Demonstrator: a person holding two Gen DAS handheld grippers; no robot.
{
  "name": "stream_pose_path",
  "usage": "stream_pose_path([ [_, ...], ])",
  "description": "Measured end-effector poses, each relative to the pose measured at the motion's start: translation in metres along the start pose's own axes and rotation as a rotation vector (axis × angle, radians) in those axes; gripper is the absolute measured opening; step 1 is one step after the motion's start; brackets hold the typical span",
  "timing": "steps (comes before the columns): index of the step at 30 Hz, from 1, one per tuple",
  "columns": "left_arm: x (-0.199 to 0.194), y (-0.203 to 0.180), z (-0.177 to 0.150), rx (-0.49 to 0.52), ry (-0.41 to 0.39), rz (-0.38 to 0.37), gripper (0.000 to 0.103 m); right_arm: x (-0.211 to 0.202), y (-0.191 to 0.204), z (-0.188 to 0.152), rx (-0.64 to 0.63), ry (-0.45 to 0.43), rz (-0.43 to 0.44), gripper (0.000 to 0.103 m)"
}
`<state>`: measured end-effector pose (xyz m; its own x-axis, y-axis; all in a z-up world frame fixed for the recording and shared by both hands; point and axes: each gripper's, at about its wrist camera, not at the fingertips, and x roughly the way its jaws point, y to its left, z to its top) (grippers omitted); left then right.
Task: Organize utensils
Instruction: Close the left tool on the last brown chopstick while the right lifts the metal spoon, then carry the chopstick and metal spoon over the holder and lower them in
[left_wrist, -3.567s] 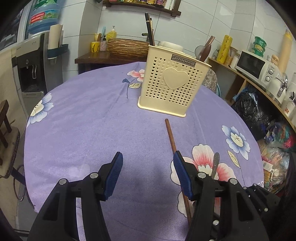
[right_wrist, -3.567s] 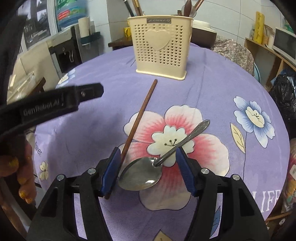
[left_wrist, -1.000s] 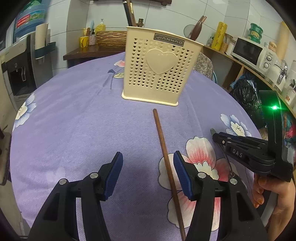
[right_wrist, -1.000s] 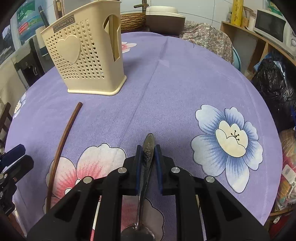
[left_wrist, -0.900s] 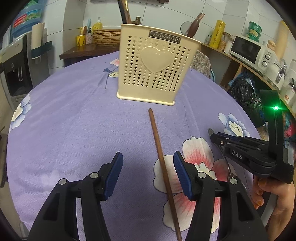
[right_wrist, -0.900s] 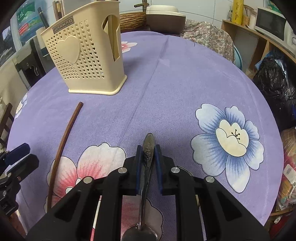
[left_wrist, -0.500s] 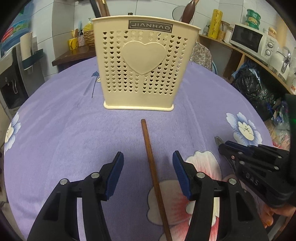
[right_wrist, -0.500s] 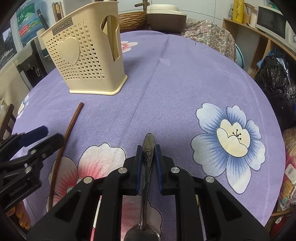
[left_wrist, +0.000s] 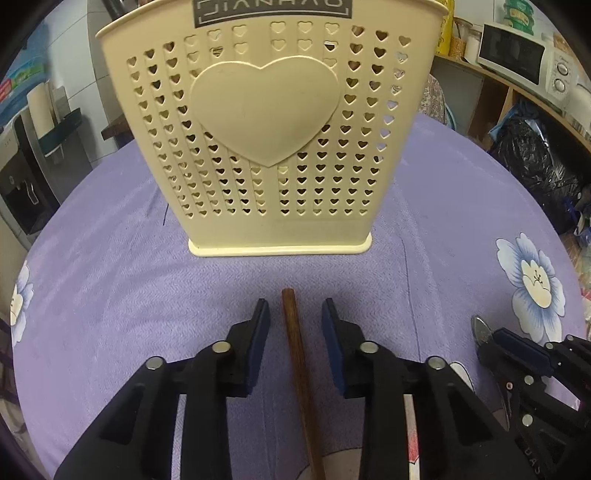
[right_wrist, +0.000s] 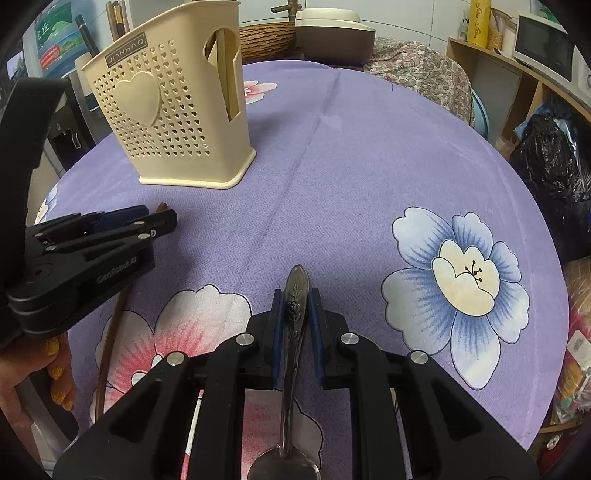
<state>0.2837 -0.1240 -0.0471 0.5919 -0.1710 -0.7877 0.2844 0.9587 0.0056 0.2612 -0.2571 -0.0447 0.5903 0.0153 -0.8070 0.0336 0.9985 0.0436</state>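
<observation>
— Brown stick (left_wrist: 295, 354) on the purple cloth (left_wrist: 110, 266), left view. Where is it?
— Between the left gripper (left_wrist: 295, 325) fingers. They have just been closing, but gaps show on both sides. The cream holder (left_wrist: 269, 129) stands just past its tip.
— And the right view?
— The right gripper (right_wrist: 296, 314) is clamped on the spoon (right_wrist: 293, 302) handle. The bowl hangs below, by the camera. The holder sits far left.

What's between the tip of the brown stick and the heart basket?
Nothing: in the left wrist view only bare purple tablecloth lies between the stick and the basket.
</observation>
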Motion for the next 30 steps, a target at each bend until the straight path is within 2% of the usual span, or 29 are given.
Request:
stream_pose_path([
  [1, -0.001, 0.0, 0.0, 0.001, -0.003, 0.005, 0.019, 0.0, 0.0, 0.0, -0.003, -0.001, -0.003, 0.014],
  [2, -0.001, 0.0, 0.0, 0.003, -0.003, 0.006, 0.011, 0.0, 0.001, 0.0, -0.006, -0.002, -0.005, 0.014],
  [3, -0.001, 0.001, 0.0, 0.003, -0.002, 0.004, 0.009, 0.0, 0.001, -0.001, -0.006, -0.003, -0.006, 0.014],
  [9, -0.002, 0.0, 0.0, 0.002, -0.012, 0.009, 0.008, -0.001, 0.002, 0.0, 0.0, -0.002, 0.002, 0.014],
  [13, -0.005, 0.001, 0.0, -0.01, -0.021, -0.022, 0.008, -0.003, -0.001, 0.0, 0.011, -0.019, 0.028, 0.012],
  [15, -0.013, 0.002, 0.001, -0.013, -0.048, -0.024, 0.008, -0.007, -0.003, 0.001, 0.017, -0.032, 0.042, 0.007],
  [20, -0.039, 0.012, 0.001, -0.031, -0.109, -0.049, 0.008, -0.011, 0.0, 0.002, 0.007, -0.044, 0.073, 0.002],
  [30, -0.108, 0.035, 0.004, -0.064, -0.275, -0.094, 0.008, -0.042, 0.0, 0.006, 0.015, -0.11, 0.2, 0.002],
])
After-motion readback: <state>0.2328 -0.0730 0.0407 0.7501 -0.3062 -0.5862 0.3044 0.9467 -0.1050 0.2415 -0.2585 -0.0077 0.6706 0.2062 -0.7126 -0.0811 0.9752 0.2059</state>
